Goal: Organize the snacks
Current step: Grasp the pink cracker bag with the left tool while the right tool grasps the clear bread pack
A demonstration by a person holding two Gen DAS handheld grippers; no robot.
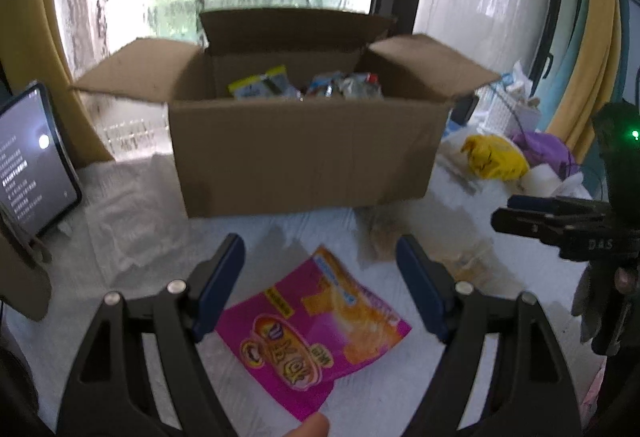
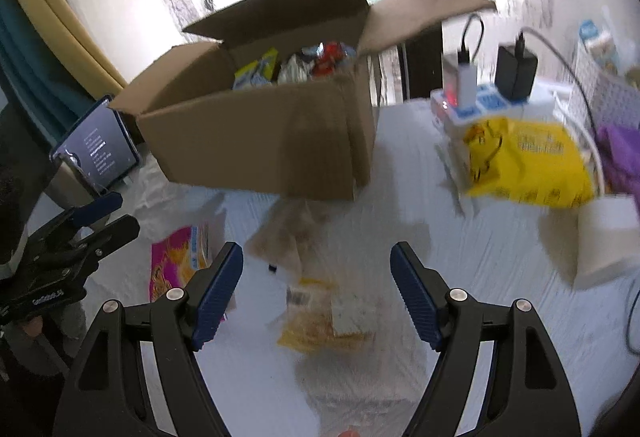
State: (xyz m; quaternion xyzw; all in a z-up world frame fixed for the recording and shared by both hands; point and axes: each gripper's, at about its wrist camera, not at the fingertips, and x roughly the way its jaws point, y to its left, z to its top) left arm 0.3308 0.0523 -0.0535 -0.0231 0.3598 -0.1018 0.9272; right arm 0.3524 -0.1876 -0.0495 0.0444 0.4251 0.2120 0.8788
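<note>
An open cardboard box stands at the back of the white table and holds several snack packets; it also shows in the right wrist view. A pink and orange snack packet lies flat on the table just below and between the fingers of my left gripper, which is open and empty. My right gripper is open and empty above a clear packet of yellow snacks. The pink packet lies to its left. The right gripper also shows in the left wrist view.
A tablet leans at the left. A yellow bag, a purple cloth, a power strip with chargers and a white basket crowd the right. A crumpled clear plastic sheet lies left of the box.
</note>
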